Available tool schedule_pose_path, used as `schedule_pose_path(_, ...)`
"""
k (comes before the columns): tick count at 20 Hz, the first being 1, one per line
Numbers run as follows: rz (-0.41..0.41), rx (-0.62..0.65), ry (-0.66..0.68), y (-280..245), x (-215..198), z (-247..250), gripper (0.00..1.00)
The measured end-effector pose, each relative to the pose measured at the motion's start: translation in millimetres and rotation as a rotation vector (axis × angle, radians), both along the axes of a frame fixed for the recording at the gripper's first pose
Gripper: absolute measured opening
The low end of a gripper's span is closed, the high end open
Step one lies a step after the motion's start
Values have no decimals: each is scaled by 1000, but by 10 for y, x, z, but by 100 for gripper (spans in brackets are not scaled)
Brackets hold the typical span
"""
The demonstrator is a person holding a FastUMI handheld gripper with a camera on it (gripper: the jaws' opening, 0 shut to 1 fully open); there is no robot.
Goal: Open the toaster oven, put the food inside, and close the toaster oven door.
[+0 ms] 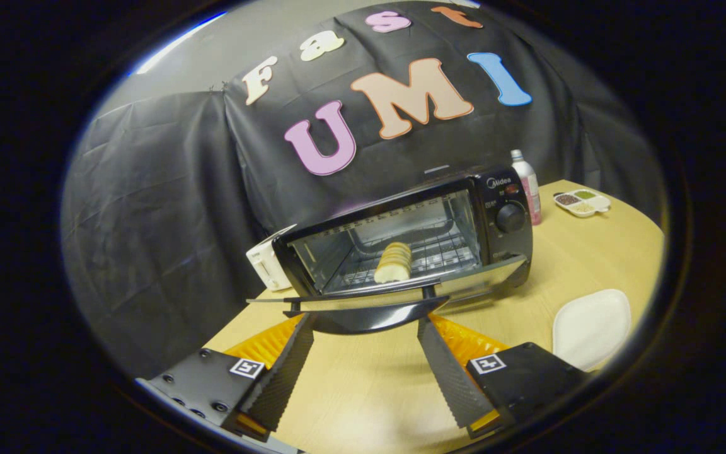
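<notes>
Black toaster oven (413,233) stands on the wooden table (590,252) with its door (363,306) dropped flat (handle toward us). The food (393,263), a pale ridged roll, lies on the rack inside. The gripper (366,328) is spread wide, fingertips by the door handle, clasping nothing. A white plate (592,326) lies alongside.

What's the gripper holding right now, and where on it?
Nothing. The gripper is open, its fingers spread either side of the door handle of the toaster oven, not pressing it. The food sits inside on the rack.
</notes>
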State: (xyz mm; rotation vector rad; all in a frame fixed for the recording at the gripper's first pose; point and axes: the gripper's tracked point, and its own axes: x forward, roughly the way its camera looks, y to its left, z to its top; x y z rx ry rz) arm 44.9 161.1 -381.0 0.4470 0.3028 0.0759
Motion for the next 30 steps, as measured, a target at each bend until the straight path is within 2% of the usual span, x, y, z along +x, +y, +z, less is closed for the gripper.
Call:
schedule_pose_path(7, -18, -1, -33, -81, 200, 146, 100)
schedule_pose_path(12, -80, -77, -44, -294, 432, 165, 99)
schedule_pose_path(16, -91, -81, -80, -330, 456, 269, 98)
schedule_pose_path(22, -104, -137, -163, -489, 251, 669, 97)
schedule_pose_path(30, -139, -231, -287, -874, -193, 1515, 98)
